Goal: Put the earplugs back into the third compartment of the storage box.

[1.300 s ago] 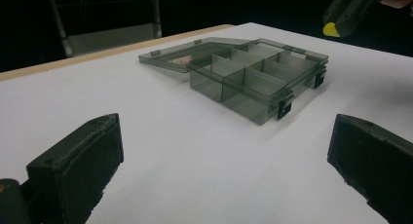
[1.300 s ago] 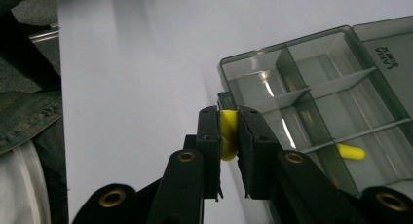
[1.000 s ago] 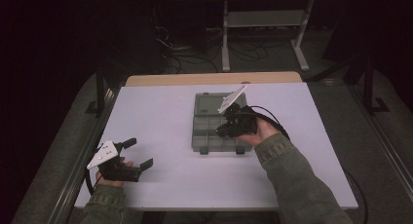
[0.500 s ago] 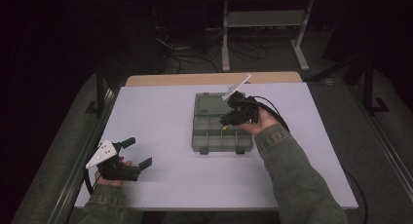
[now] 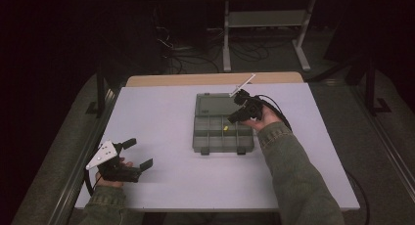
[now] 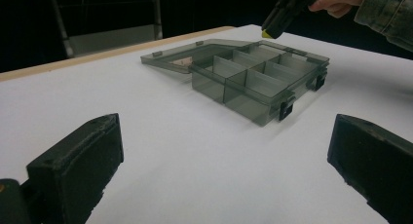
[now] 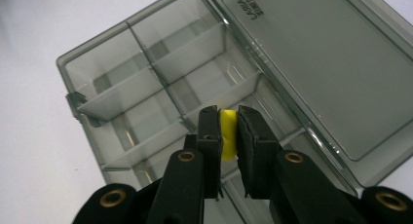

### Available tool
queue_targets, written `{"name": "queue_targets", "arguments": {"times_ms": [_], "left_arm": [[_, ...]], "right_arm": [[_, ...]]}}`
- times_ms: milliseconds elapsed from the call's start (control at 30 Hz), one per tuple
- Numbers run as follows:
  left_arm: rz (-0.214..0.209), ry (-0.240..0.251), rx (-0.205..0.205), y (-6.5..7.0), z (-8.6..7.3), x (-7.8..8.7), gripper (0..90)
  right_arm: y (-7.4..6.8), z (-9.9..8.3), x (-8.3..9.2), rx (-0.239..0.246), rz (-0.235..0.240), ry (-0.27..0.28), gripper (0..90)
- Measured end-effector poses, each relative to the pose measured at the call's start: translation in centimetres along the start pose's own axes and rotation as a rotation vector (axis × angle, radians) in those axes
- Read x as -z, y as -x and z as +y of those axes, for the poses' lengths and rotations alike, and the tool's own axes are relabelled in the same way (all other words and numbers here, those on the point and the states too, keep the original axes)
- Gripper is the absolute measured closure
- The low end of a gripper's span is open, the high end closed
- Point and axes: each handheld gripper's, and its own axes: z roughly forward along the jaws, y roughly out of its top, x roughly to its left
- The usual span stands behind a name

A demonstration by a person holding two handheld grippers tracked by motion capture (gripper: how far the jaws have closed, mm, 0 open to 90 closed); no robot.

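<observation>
A small yellow rounded piece [image 7: 227,134] was seen clamped between the two black jaws of the right tool [image 7: 228,129], held in the air above the smoky grey transparent plastic compartment box [image 5: 222,132], over the box's right half as seen from the high view. The box lay near the middle of the white surface [image 5: 161,112], closer to its far edge, with its lid [image 5: 213,103] folded open and lying flat toward that far edge. Its divided compartments appeared empty in the right gripper view.

The yellow piece was judged to be very light and smooth, possibly slightly yielding, though its material could not be told. Being so small, it was thought likely to slip or pop out if the squeeze were uneven; the hold across its middle, with both pads square on opposite faces, looked the sound one. The box was judged light and stiff, liable to slide on the smooth surface if nudged, its thin dividers and hinge the weaker parts.

The right hand [image 5: 262,118] was reached forward from the near right side, the sleeved forearm [image 5: 293,171] stretched diagonally over the surface and the tool tipped downward toward the compartments. The left tool [image 5: 134,154] was held low near the near left corner of the surface, its jaws spread wide apart with nothing between them, pointed across toward the box
</observation>
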Motion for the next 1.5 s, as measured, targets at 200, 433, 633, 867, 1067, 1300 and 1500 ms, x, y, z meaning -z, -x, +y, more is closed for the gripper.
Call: {"name": "queue_targets", "arguments": {"times_ms": [200, 433, 633, 867, 1067, 1300, 1500], "left_arm": [[-0.002, -0.003, 0.001, 0.0, 0.0, 0.0, 0.0], [-0.005, -0.005, -0.001, 0.1, 0.0, -0.1, 0.0], [-0.008, -0.005, -0.003, 0.1, 0.0, -0.1, 0.0], [-0.005, -0.001, 0.002, 0.1, 0.0, 0.0, 0.0], [-0.011, 0.003, -0.002, 0.1, 0.0, 0.0, 0.0], [-0.014, 0.001, -0.003, 0.2, -0.1, 0.0, 0.0], [-0.013, -0.002, -0.002, 0.2, -0.1, 0.0, 0.0]], "right_arm": [[0.6, -0.5, -0.8, -0.027, 0.009, -0.015, 77.5], [0.5, -0.4, -1.4, -0.028, 0.011, -0.02, 59.8], [0.4, -0.4, -1.2, -0.037, 0.002, -0.01, 26.5], [0.6, -0.9, -0.9, -0.063, -0.017, 0.006, 0.0], [0.4, -1.4, 0.1, -0.052, -0.026, 0.042, 0.0], [0.2, -2.5, 1.1, -0.056, -0.057, 0.077, 0.0], [0.0, -3.7, 2.4, -0.056, -0.066, 0.131, 0.0]]}}
